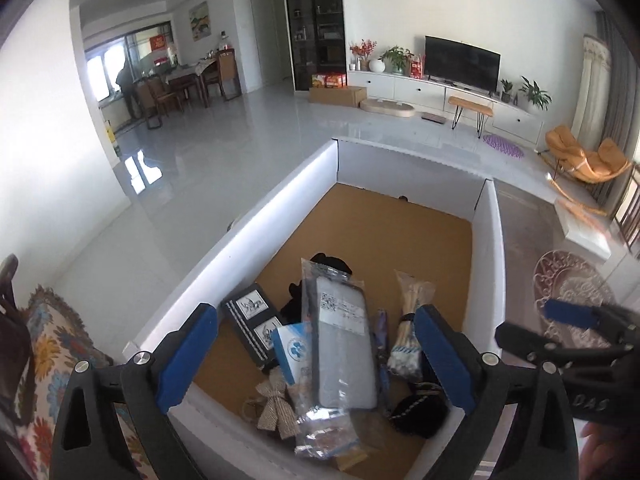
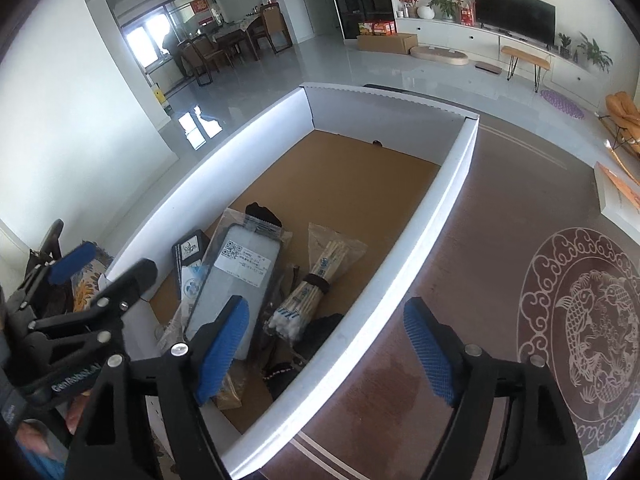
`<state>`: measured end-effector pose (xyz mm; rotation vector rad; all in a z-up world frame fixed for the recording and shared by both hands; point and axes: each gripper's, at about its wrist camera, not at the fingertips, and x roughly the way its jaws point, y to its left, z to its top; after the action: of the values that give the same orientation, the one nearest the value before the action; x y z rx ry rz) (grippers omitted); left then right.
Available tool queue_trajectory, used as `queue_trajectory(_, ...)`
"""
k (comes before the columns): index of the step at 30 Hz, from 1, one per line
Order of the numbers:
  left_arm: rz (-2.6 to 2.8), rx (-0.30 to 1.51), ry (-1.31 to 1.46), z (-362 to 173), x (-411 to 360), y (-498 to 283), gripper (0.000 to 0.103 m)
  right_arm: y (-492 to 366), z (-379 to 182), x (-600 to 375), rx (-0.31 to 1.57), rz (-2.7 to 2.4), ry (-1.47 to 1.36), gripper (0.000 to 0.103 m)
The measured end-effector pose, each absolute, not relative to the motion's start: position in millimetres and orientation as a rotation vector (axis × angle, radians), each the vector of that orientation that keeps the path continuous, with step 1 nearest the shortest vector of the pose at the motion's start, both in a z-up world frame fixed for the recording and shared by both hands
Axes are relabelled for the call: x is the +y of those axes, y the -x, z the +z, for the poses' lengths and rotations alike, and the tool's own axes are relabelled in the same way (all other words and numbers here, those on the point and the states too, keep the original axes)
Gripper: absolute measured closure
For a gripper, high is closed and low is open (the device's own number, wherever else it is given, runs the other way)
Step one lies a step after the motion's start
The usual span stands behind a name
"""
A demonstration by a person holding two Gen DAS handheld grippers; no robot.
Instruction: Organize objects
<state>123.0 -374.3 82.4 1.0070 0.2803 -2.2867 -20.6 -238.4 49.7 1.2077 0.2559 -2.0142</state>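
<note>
A white cardboard box [image 1: 280, 188] with a brown floor holds the objects. A grey phone case in a clear bag [image 1: 344, 344] lies on top of the pile. Around it are a bag of cotton swabs [image 1: 408, 320], a dark notebook with drawings [image 1: 250, 318], a white-and-blue packet [image 1: 294, 348], a burlap bow [image 1: 274, 400] and a black pouch [image 1: 416, 412]. My left gripper [image 1: 316, 356] hangs open over the pile, holding nothing. My right gripper [image 2: 325, 350] is open and empty, its fingers either side of the box's right wall [image 2: 452, 184]. The phone case [image 2: 236, 276] and swabs [image 2: 308, 296] lie just ahead.
The box stands on a brown rug with a fish medallion [image 2: 580, 320]. A flowered cushion [image 1: 52, 340] lies left of the box. A white flat carton [image 2: 618, 196] sits on the rug's far right. Far off are an orange rocking chair [image 1: 584, 156] and a person by the window [image 1: 128, 84].
</note>
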Motion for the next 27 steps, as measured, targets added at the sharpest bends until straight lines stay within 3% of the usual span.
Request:
queue_trajectory(4, -2.265, 0.349, -1.087, 88.7, -378.0, -121.0, 0.003, 23.9, 49.1, -232.0, 0.269, -2.024, -1.288, 0.022)
queue_trajectory(8, -2.177, 0.275, -1.099, 84.9, -381.0, -119.6, 0.003, 27.4, 52.9, -229.7, 0.269, -2.029, -1.348, 0.02)
queue_trajectory(17, -2.131, 0.272, -1.165, 73.1, -385.7, -122.0, 0.003, 2.6, 72.1, -243.5, 0.402, -2.082, -1.21, 0.015)
queue_trajectory(27, -2.136, 0.257, -1.155, 75.5, -380.9, -125.9, 0.003, -2.4, 78.6, -244.9, 0.419, -2.106, -1.151, 0.015)
